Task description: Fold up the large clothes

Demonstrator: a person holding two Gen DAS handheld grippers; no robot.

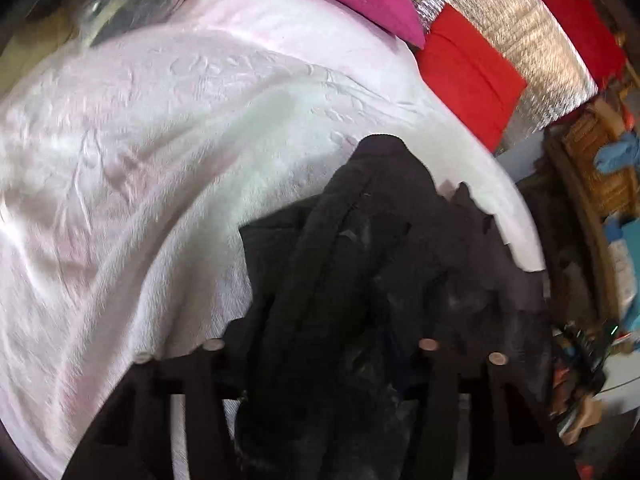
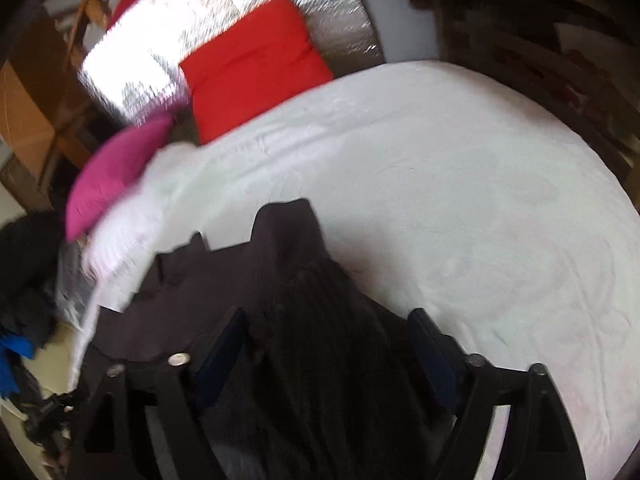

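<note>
A large dark, near-black garment (image 1: pixel 380 220) lies bunched on the pale pink-white bedspread (image 1: pixel 160 140). In the left wrist view it runs back through my left gripper (image 1: pixel 320 344) and drapes over the fingers, hiding them; the jaws look shut on the thick fold. In the right wrist view the same garment (image 2: pixel 288 248) fills the gap between the blue-padded fingers (image 2: pixel 224 340) of my right gripper (image 2: pixel 328 328), which is shut on the cloth. One flat part of the garment spreads left toward the bed's edge.
A magenta pillow (image 2: pixel 116 172) and a red pillow (image 2: pixel 252 64) lean on a silver quilted panel (image 2: pixel 160 40) at the head of the bed. A dark heap of clothes (image 2: pixel 28 264) lies off the left edge. Wicker shelving with clutter (image 1: pixel 592 176) stands beside the bed.
</note>
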